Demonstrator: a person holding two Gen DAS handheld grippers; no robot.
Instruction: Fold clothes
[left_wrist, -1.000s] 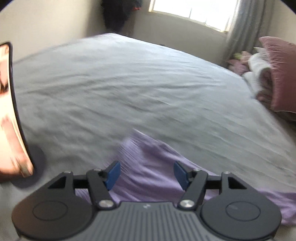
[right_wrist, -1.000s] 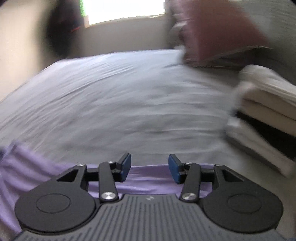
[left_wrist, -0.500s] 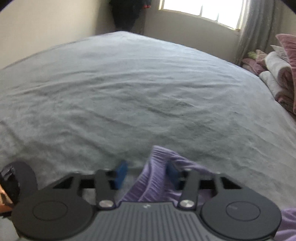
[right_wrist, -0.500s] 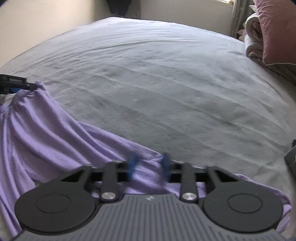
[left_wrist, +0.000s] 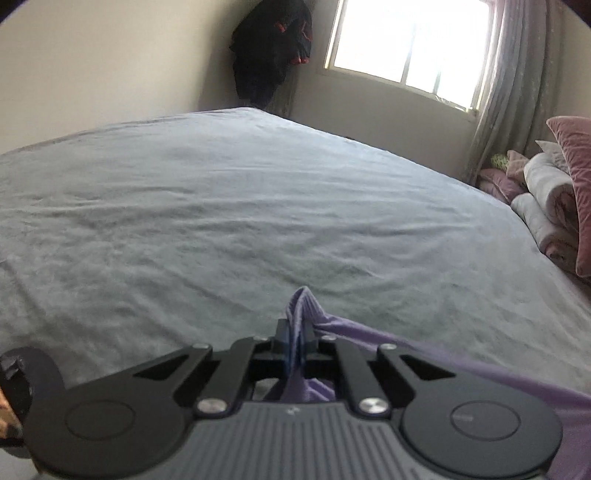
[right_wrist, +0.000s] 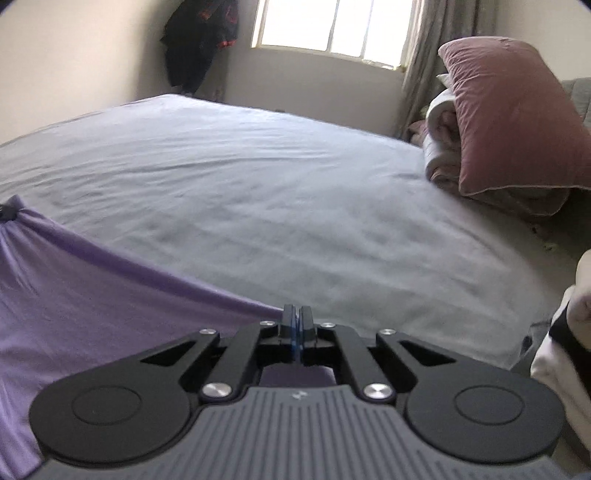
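While no basket, box or other container shows in either view, the grey bed sheet (left_wrist: 229, 221) serves as the landmark for all else. At the near edge of the sheet, the left gripper (left_wrist: 297, 338) has its fingers pressed together on a bunched fold of the purple garment (right_wrist: 74, 295), and a tuft of cloth pokes up past the fingertips. From that pinch the fabric runs taut to the right, lifted above the sheet's near edge. Further right, the right gripper (right_wrist: 296, 326) has its fingers closed tightly on another edge of the same garment, with the cloth spreading out to its left in a broad, stretched panel. Beyond the sheet's far left corner a dark garment (left_wrist: 271, 48) hangs by the wall, and right of it a bright window (right_wrist: 332, 26) stands behind the sheet's far edge. At the sheet's right side a pink pillow (right_wrist: 513, 118) leans on rolled bedding (right_wrist: 441, 147). Half a second ago both grippers' fingers were only partly closed around loose, slack cloth lying on the sheet; now both are fully clamped, and the garment is pulled straight between them.
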